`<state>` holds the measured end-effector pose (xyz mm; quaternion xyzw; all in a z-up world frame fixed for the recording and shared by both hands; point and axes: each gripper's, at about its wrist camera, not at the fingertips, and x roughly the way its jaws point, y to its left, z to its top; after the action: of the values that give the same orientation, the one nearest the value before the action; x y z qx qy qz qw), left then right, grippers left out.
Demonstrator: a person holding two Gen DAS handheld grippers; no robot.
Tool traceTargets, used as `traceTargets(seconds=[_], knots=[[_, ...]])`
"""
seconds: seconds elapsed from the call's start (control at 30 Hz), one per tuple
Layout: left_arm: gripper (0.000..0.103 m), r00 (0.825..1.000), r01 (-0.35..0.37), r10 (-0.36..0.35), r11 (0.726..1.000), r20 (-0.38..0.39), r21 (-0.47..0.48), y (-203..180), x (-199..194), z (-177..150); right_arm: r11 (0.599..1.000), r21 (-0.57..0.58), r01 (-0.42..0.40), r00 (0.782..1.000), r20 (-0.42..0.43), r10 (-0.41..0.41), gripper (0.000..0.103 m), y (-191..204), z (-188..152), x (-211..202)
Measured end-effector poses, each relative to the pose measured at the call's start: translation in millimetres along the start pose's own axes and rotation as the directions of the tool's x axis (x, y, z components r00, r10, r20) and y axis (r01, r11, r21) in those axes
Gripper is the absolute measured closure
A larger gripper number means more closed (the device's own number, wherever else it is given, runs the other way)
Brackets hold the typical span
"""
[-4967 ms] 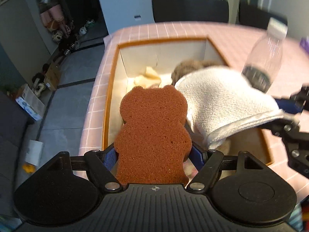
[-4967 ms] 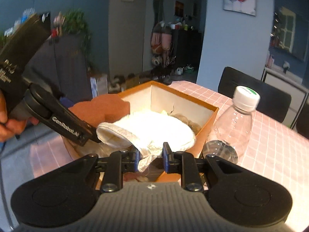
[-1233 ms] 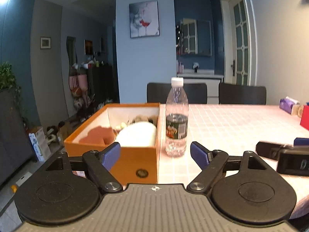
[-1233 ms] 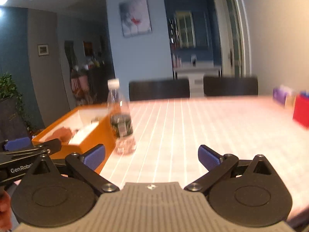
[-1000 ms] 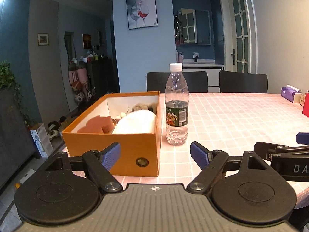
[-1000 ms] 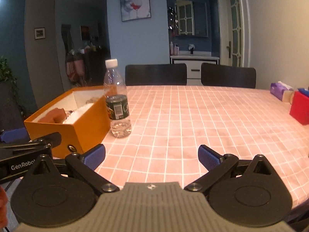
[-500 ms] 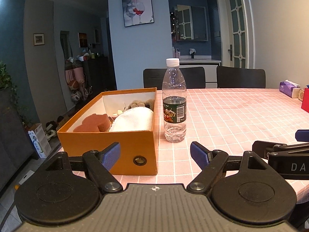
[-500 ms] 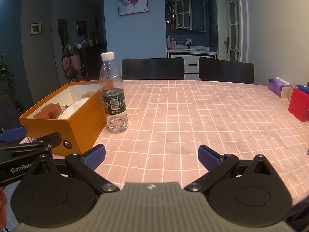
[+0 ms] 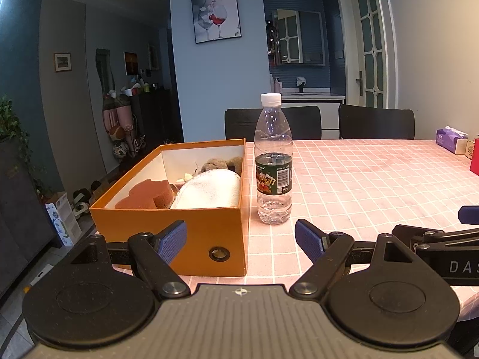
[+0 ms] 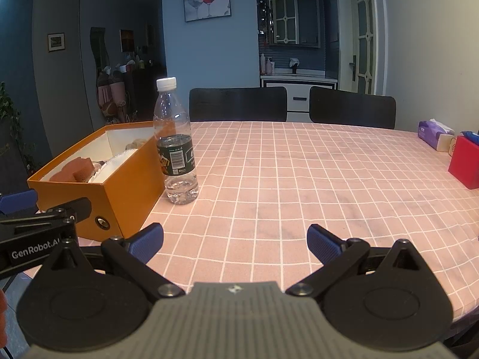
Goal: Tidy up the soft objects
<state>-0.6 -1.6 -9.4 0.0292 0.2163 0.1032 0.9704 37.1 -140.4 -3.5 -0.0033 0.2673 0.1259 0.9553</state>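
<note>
Both your left gripper [image 9: 241, 236] and right gripper [image 10: 235, 243] gape wide, holding nothing. Sponge [image 9: 146, 193], towel [image 9: 209, 190] and plush toy [image 9: 220, 163] lie in the box [image 9: 179, 230] at the worktop's [image 10: 299, 179] left. Scan for leftover soft things; avoid the bottle [image 10: 176, 146].

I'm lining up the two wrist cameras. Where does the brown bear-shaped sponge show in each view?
Left wrist: the brown sponge lies in the orange box, left of the white towel, left of centre.
Right wrist: the sponge sits far left, in the box.
Shared landmark: the water bottle beside the box.
</note>
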Motion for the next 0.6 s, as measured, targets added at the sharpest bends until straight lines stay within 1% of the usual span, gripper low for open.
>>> traceTargets(seconds=[0.6], knots=[[0.007, 1.000, 0.002, -0.002, 1.000, -0.005, -0.003, -2.4, 3.0, 1.3, 1.000, -0.003, 0.000, 1.000, 0.002, 0.000, 0.003, -0.2, -1.2, 2.5]])
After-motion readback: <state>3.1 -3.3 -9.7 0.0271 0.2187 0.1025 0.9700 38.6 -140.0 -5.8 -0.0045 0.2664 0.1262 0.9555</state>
